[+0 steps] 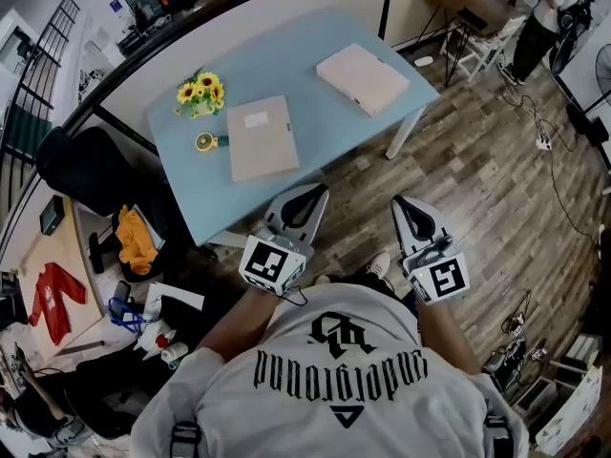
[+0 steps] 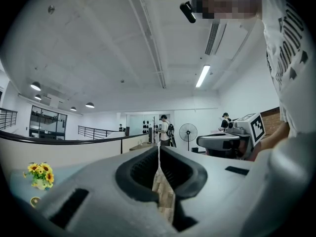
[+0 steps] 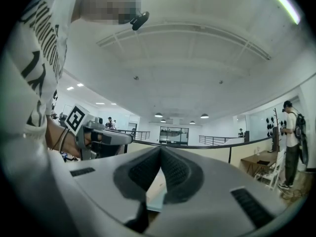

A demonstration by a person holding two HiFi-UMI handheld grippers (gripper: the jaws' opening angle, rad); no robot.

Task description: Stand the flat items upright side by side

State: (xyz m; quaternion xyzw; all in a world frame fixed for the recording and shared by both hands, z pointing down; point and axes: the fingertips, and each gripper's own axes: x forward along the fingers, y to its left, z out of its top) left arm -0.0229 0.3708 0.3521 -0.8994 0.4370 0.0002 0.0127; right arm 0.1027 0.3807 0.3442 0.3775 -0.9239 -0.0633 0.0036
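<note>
Two flat items lie on the light blue table (image 1: 286, 55): a tan folder (image 1: 261, 137) near the front left and a pale pink flat box (image 1: 362, 77) at the back right. Both lie flat, well apart. My left gripper (image 1: 307, 195) is held over the floor just off the table's front edge, jaws shut with nothing between them (image 2: 158, 149). To its right my right gripper (image 1: 405, 204) hangs over the wooden floor, also shut and empty (image 3: 160, 149).
A small pot of yellow sunflowers (image 1: 200, 93) and a round yellow object (image 1: 204, 142) stand at the table's left end. A black chair (image 1: 81, 170) and clutter lie left of the table. More desks and a person (image 1: 544, 17) are at the back right.
</note>
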